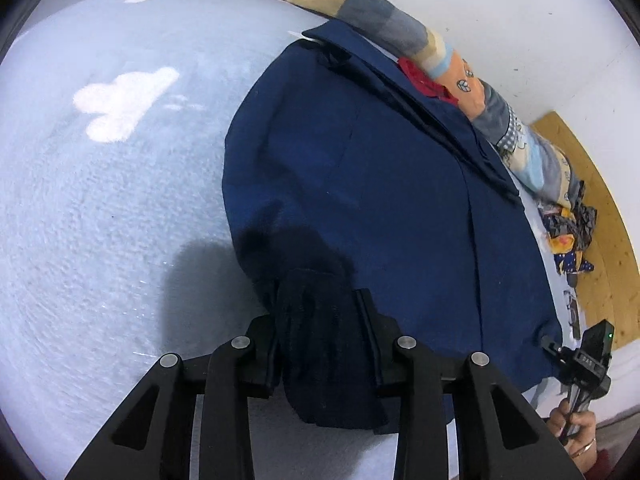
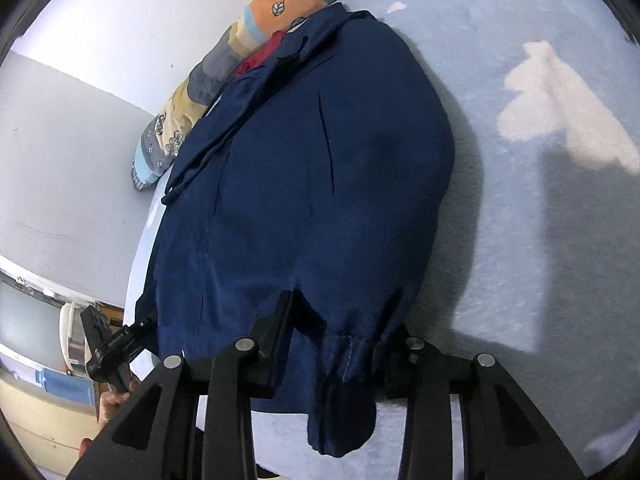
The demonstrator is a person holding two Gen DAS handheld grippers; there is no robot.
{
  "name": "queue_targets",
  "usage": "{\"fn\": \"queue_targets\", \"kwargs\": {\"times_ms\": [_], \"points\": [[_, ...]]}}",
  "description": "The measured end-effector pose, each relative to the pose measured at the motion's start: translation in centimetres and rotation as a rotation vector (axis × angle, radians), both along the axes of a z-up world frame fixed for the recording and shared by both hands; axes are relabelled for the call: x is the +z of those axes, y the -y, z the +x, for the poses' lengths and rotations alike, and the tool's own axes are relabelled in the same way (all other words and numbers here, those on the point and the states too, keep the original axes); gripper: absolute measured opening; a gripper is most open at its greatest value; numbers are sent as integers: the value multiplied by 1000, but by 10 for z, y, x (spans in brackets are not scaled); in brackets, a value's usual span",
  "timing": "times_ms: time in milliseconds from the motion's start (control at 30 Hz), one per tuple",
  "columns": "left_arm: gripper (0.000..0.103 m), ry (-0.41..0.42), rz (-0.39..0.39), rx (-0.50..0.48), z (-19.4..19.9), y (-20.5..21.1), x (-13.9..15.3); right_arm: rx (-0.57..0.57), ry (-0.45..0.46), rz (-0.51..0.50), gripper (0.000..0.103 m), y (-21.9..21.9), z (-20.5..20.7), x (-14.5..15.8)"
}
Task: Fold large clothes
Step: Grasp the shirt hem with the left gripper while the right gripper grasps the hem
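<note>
Both grippers, left gripper (image 1: 326,344) and right gripper (image 2: 340,350), clamp the navy jacket (image 1: 380,200); wooden floor (image 1: 600,216) shows only left.

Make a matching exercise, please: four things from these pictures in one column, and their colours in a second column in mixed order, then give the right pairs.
Things:
1. jacket
2. bed cover
3. small cloth tucked by the jacket's collar
4. cloud shape on the bed cover

Colours:
A. white
B. red
C. navy blue
D. light blue

Pairs: 1-C, 2-D, 3-B, 4-A
</note>
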State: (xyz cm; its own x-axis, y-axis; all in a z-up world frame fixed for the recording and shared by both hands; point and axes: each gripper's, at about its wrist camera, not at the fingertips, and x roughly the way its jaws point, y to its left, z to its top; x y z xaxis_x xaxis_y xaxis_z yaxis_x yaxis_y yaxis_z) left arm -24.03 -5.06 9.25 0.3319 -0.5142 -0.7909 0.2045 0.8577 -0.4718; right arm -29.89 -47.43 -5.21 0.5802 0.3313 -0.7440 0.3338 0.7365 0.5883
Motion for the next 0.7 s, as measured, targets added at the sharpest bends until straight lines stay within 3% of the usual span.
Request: {"fn": "queue_targets", "kwargs": {"times_ms": [133,200,267,333,400,433,467,500,567,700], "points": [[37,25,39,-11,-12,4,-2,-15,4,17,37,1,-3,-3],[50,30,43,-40,-20,3,8,-14,20,10,38,0,-4,-1],[79,26,39,-98,-22,14,10,-15,19,7,37,-2,-3,-1],[85,41,69,-142,-24,23,12,-13,25,5,29,0,-3,2],[81,84,150,-159,-30,35,12,-22,43,19,16,3,-5,4],[66,114,194,-163,-34,40,13,-28,50,20,15,3,-6,5],[35,132,209,-157,-36,40,15,-30,59,11,14,2,-7,8],[23,138,197,-148,-37,37,17,-26,71,-9,14,0,-8,12],[18,131,145,-127,-39,29,20,-26,96,-30,13,-3,-11,19],[14,153,154,-162,-61,30,26,-40,156,-10,13,-2,-18,32]]}}
